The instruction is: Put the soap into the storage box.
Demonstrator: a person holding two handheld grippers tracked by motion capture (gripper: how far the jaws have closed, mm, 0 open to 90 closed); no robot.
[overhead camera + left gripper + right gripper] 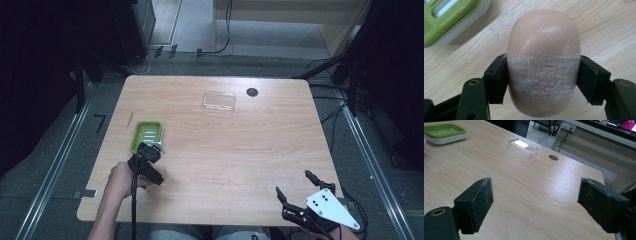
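A beige oval soap bar (pixel 544 62), scuffed white across its middle, is clamped between the two black pads of my left gripper (pixel 543 80), which is shut on it just above the table. In the high view that left gripper (pixel 148 155) sits right below the green soap dish (pixel 146 135) at the table's left. The dish (pixel 446 20) has a green slotted insert over a white base. My right gripper (pixel 295 186) rests near the front right edge, jaws wide apart with nothing between them; its pads (pixel 477 202) frame bare wood.
A clear plastic lid (pixel 219 101) lies at the back centre, seen too as the lid (pixel 523 147) from the right gripper view. A dark round grommet (pixel 252 92) sits beside it. Cables run over the floor behind the table.
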